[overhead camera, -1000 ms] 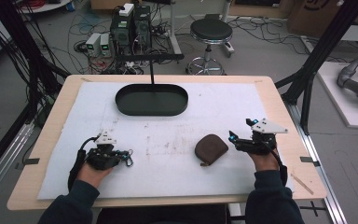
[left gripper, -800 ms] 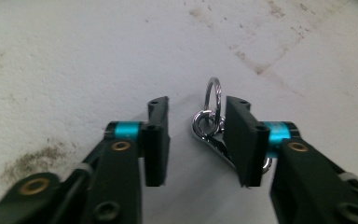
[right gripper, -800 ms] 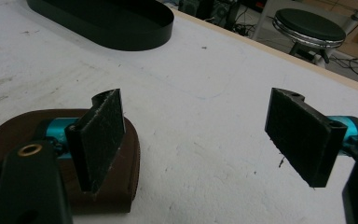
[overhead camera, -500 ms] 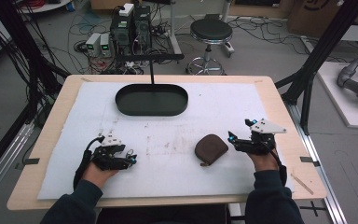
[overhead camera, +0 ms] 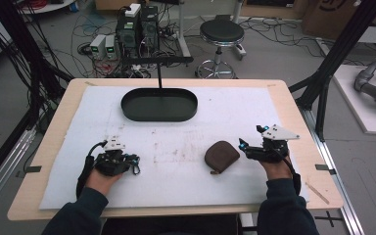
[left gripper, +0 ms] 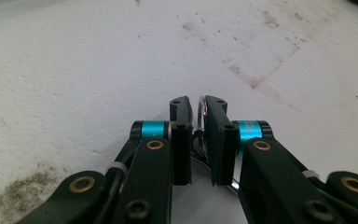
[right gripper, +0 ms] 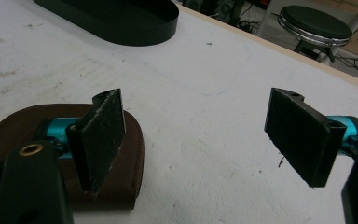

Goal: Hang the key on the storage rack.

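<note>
The left tool (left gripper: pixel 195 140) has its jaws drawn almost together on a thin silvery metal ring (left gripper: pixel 200 114), apparently a key ring or clasp, which shows edge-on in the narrow gap between the pads and again as a bright curve below them. Because the hold is on a thin round edge, the ring could pivot or slip out if the hand tilts or moves quickly, and whatever hangs from it cannot be made out. The right tool (right gripper: pixel 200 135) stands wide open and holds nothing. Its left pad (right gripper: pixel 100 140) hangs over the near edge of the brown leather pouch (right gripper: pixel 130 154); whether it touches the leather cannot be told. Closing from there would likely catch only a corner and drag the pouch across the white mat (overhead camera: pixel 225 112). In the high view the pouch (overhead camera: pixel 222 156) lies between the two tools, just beside the right one (overhead camera: pixel 245 145), well apart from the black oval tray (overhead camera: pixel 159 105) at the table's (overhead camera: pixel 54 137) far side.
</note>
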Demonstrator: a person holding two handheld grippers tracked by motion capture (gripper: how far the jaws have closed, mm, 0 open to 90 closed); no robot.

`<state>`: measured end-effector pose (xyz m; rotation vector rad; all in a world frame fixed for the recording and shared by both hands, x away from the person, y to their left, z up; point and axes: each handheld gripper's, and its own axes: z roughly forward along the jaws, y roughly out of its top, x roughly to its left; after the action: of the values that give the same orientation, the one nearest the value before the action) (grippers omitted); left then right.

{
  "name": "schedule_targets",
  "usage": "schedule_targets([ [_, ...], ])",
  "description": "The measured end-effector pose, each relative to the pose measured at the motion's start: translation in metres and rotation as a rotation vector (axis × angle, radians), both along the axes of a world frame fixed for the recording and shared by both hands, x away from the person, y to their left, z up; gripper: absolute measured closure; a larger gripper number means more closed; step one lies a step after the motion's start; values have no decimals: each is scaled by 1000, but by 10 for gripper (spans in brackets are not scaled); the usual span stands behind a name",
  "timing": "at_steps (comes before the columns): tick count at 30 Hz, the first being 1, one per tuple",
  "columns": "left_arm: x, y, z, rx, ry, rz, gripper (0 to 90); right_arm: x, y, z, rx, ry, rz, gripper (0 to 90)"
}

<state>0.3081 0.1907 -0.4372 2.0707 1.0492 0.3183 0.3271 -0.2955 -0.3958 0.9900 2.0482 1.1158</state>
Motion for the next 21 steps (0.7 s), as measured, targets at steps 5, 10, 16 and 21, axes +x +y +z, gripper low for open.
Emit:
schedule_targets([
  [5,1,2,1,-9,17,-18,879,0,0,0,-1,1,-2,204],
  [10,1,2,2,-13,24,-22,881,0,-1,0,3,-2,-2,204],
  [16,-1,4,7,-52,-5,-22,881,0,-2,0,5,-1,-4,204],
  [21,-2,9,15,-127,-37,-23,882,0,-3,1,6,-2,-6,204],
])
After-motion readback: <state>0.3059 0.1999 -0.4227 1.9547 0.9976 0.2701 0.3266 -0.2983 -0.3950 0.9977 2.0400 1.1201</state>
